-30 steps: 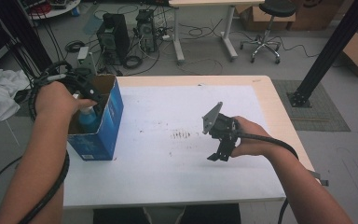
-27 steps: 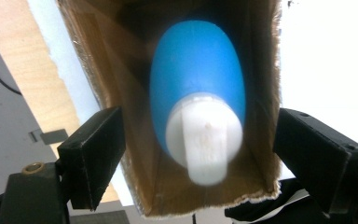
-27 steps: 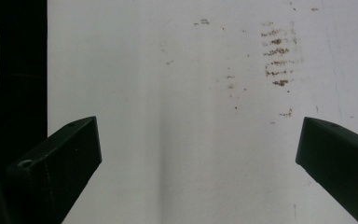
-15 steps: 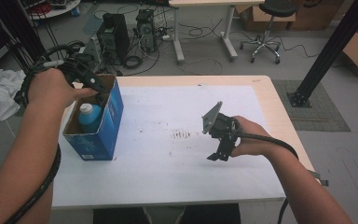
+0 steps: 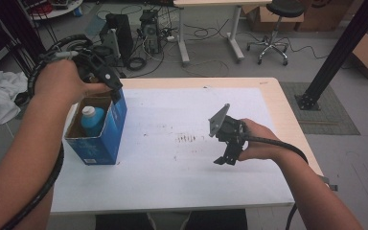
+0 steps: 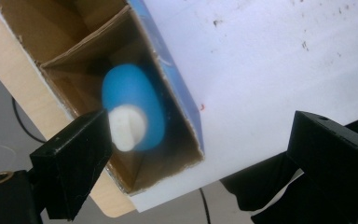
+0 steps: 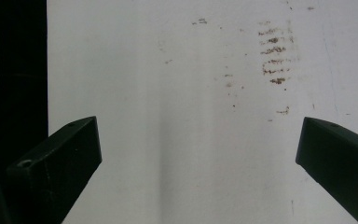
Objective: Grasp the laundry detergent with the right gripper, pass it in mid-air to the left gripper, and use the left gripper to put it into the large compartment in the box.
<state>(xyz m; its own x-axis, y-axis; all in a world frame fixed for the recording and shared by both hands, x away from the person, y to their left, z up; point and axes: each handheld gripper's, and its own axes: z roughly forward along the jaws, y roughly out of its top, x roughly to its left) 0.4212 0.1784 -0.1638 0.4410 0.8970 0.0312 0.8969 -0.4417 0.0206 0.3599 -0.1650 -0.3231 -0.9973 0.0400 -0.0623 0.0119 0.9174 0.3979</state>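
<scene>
A blue bottle with a white cap point(image 5: 92, 120) stands upright inside an open blue cardboard box point(image 5: 103, 143) at the table's left. My left gripper point(image 5: 116, 92) hangs just above the box's far rim. Its jaws have just been opening and are open, with nothing held between them. In the left gripper view the bottle point(image 6: 135, 105) lies below the left gripper point(image 6: 200, 128), inside the box point(image 6: 179, 98), and neither pad touches it. My right gripper point(image 5: 227, 155) hovers open over the white table top right of centre, and the right gripper point(image 7: 198, 140) has only bare table between its jaws.
The white table point(image 5: 172, 182) has dark smudges point(image 5: 188, 139) near its middle. Behind the table the floor holds computer cases, cables, a desk and a stool point(image 5: 273, 28). A black post point(image 5: 338, 52) rises at the right. The box stands close to the table's left edge.
My left gripper has lifted out of the box and drawn back over its far rim, its jaws wider. The bottle stays standing in the box. The right gripper has kept still.
</scene>
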